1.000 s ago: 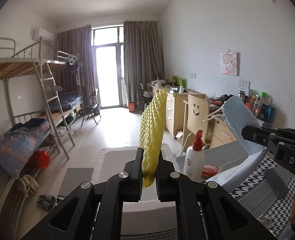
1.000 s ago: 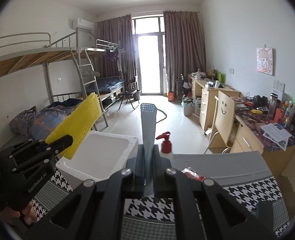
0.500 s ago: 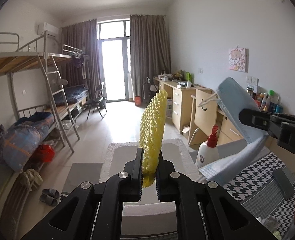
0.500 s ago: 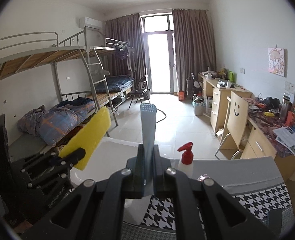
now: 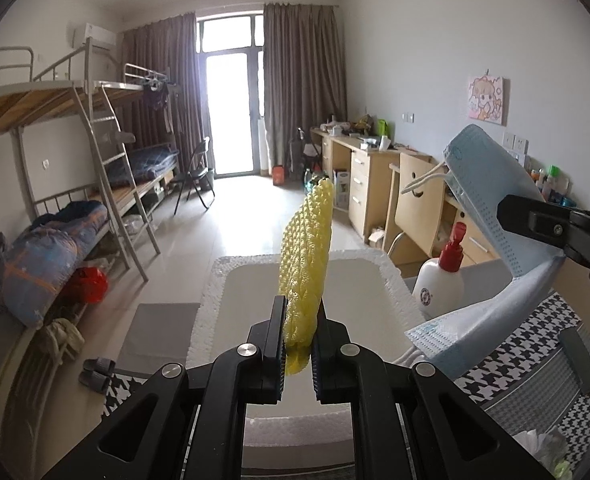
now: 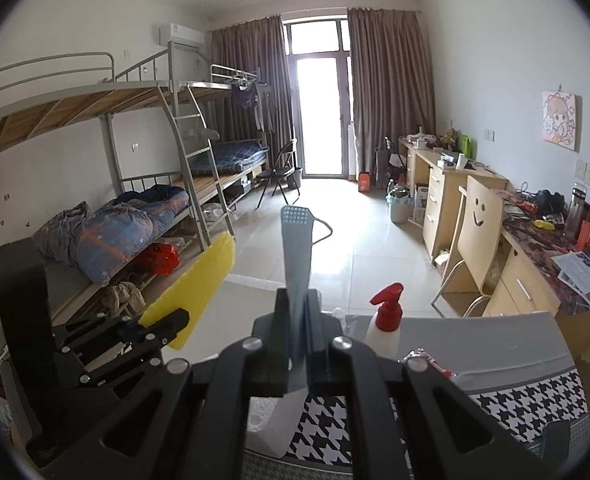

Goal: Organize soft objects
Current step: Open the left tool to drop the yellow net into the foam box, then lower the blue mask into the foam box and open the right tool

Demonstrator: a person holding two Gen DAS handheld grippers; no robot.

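My left gripper [image 5: 298, 338] is shut on a yellow knobbly foam sleeve [image 5: 306, 256] that stands upright above a white foam box [image 5: 215, 292]. From the right wrist view the sleeve [image 6: 199, 288] sticks up out of that gripper [image 6: 167, 326] at the left. My right gripper [image 6: 298, 330] is shut on a light blue face mask [image 6: 295, 256], seen edge-on. In the left wrist view the mask [image 5: 491, 216] hangs folded from the right gripper [image 5: 535, 220], to the right of the box, with its ear loops dangling.
A white pump bottle with a red top [image 5: 441, 280] stands on the table by the box's right rim. The table carries a houndstooth cloth [image 6: 515, 404]. A red wrapper [image 6: 427, 360] lies near the bottle. Bunk beds [image 6: 135, 208] line the left wall, desks [image 6: 455, 184] the right.
Both grippers have moved toward the foam box, which now fills more of the left wrist view. The sleeve hangs lower over it. The mask has come closer on the right.
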